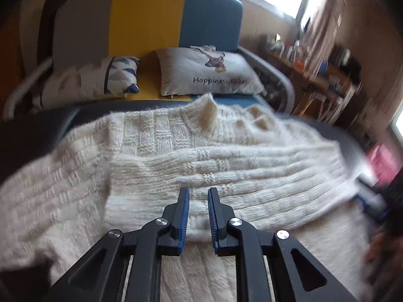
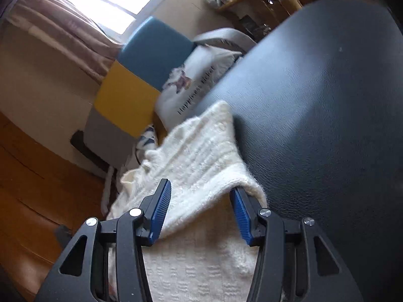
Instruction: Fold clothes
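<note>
The cream knitted sweater (image 1: 201,151) is thick, soft and loose, so I judge that it will sag and stretch when you lift it, and it is not heavy and not slippery; take it by a firm folded edge or the ribbed hem, not by a single layer of knit. It lies spread on the dark padded surface (image 2: 314,100), with its collar at the far side toward the pillows and one part already folded over the body. Your left hand-held gripper (image 1: 198,216) is directly above the near edge of this folded part; its jaws stand only a little apart and nothing is between them. Your right hand-held gripper (image 2: 200,212) is at the right near edge of the sweater, jaws about half open, and the turned-up edge passes between them, draped over the right finger, but the pads do not press on it.
</note>
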Motion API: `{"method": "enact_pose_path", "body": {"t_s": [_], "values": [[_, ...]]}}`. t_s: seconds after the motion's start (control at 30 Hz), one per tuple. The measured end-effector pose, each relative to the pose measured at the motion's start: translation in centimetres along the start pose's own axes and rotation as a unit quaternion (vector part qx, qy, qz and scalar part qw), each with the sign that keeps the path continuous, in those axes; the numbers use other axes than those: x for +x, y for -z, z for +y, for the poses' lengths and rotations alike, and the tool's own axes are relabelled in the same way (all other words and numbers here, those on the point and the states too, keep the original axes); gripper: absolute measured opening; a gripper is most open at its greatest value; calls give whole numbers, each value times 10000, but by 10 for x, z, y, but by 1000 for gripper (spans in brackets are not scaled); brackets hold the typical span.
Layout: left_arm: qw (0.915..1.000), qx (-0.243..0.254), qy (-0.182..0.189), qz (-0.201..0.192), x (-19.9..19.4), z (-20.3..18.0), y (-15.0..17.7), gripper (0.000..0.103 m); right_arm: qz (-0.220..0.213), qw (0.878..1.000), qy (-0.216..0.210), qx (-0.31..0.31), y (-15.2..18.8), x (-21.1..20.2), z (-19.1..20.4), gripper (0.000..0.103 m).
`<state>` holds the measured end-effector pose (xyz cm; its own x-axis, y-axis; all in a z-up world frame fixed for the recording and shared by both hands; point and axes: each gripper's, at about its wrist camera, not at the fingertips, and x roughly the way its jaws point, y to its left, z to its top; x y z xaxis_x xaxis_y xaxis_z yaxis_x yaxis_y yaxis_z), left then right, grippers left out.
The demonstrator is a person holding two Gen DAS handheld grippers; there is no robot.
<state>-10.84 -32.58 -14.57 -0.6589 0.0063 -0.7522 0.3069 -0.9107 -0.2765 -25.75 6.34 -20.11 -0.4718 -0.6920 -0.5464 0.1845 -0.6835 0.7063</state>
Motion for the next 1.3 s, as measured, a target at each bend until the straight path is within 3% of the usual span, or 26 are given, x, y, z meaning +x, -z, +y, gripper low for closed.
{"method": "enact_pose_path", "body": {"t_s": [0.1, 0.17, 0.27, 0.47, 0.63, 0.7, 0.77, 0.83, 0.9, 0.97, 1.1, 1.23, 1.3], "values": [[9938, -862, 687, 136, -21, 35, 7, 23, 110, 9997, 110, -195, 5, 3, 2, 52], [9884, -1167, 913, 324, -25, 53, 15, 24, 117, 9994, 165, -297, 5, 3, 5, 52], [9695, -1877, 1422, 675, -18, 78, 27, 26, 128, 9983, 314, -482, 6, 5, 12, 52], [9405, -2792, 1826, 647, -1, 95, 35, 27, 154, 9953, 561, -775, 8, 9, 20, 52], [9273, -3289, 1718, 499, 9, 104, 29, 28, 193, 9924, 690, -1001, 10, 10, 23, 52], [9334, -3253, 1466, 388, 7, 99, 25, 25, 185, 9914, 722, -1077, 10, 10, 25, 52], [9387, -3215, 1214, 277, 5, 94, 22, 7, 152, 9903, 765, -1147, 11, 10, 26, 52], [9443, -3105, 1084, 139, -2, 89, 17, 6, 100, 9891, 836, -1208, 11, 9, 28, 51], [9525, -2824, 1135, -126, -18, 75, 7, 5, 45, 9877, 911, -1268, 12, 9, 30, 51], [9570, -2574, 1290, -368, -36, 62, -8, 5, 9, 9874, 930, -1278, 10, 7, 31, 44], [9645, -1967, 1566, -812, -75, 36, -39, 5, -31, 9946, 557, -880, 5, 3, 21, 44], [9669, -1612, 1703, -1002, -93, 15, -63, 5, 42, 9993, 126, -352, 2, 4, 8, 44], [9682, -1382, 1764, -1111, -102, 4, -74, 5, -125, 9998, -67, -136, 0, -2, 3, 44]]}}
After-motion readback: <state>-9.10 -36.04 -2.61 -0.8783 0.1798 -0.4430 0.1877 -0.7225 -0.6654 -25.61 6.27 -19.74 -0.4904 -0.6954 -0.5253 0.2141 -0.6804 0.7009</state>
